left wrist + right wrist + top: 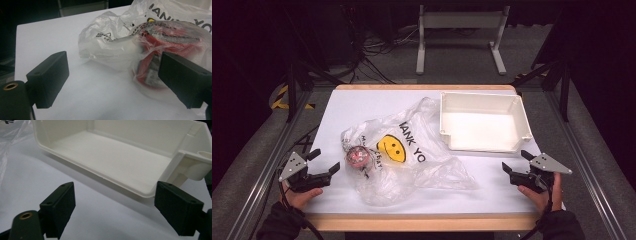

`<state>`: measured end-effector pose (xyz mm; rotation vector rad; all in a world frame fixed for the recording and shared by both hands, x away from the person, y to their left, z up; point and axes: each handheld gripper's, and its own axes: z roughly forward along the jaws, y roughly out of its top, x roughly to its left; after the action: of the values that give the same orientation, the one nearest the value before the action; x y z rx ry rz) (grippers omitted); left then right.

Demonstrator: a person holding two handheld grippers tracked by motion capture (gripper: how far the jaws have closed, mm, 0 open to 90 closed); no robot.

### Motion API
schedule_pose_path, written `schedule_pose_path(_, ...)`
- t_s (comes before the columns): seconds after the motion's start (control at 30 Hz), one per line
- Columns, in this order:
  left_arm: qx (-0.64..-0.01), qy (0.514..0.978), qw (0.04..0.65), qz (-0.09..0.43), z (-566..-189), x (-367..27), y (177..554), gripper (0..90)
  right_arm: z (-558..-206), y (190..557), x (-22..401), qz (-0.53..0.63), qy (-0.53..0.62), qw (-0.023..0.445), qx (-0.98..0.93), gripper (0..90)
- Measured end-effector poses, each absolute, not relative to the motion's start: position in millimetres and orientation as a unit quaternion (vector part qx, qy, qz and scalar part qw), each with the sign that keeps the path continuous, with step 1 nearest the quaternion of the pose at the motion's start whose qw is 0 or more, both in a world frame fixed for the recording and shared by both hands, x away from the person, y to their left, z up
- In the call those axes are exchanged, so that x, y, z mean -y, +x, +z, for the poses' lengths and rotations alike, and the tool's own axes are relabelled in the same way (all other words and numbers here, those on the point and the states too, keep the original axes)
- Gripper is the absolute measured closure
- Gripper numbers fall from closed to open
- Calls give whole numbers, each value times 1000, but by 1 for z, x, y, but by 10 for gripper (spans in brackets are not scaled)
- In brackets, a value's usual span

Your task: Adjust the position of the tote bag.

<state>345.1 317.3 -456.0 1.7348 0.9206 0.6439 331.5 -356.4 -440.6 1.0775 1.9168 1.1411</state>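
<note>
Bag [412, 150], thin clear plastic, lies crumpled mid-bench, a little left of centre, its body spreading toward the near edge. Red roll [358, 157] sits inside it at the left end, wrapped in film; what the roll is cannot be told for sure, perhaps tape. White bin [484, 122] stands far right on the bench [362, 102], touching or just beside the bag's right fringe, nothing in it. Left tool [323, 164] rests on the near left of the bench, jaws wide apart, nothing between them, aimed at the roll and near it but not touching; in the left gripper view the roll [165, 50] sits just past the right-hand jaw. Right tool [515, 161] rests near right, jaws likewise wide and holding nothing, pointed at the bin's near wall [105, 180]. Judged progress: work looks barely begun. If the job is to get the roll out of the bag and into the bin, then all of it is left: roll not yet out, bag not gripped, bin unfilled. Writing: bag carries black capitals, readable as "ANK YO", likely part of "THANK YOU", beside a yellow smiley face [391, 148]. Smaller black print crosses the film over the roll, too small and creased to read.
</note>
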Motion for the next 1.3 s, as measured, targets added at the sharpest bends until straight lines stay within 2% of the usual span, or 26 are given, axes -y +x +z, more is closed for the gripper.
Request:
schedule_pose_path(0.33, -377, 722, 514, 269, -456, -317, 344, 106, -439, 334, 352, 430, 405, 325, -739, 243)
schedule_pose_path(0.8, -346, 733, 520, 269, -433, -289, 317, 109, -428, 326, 337, 457, 367, 300, -753, 450)
schedule_pose_path(1.3, -354, 766, 495, 208, -438, -262, 282, 58, -414, 310, 277, 486, 265, 238, -798, 370)
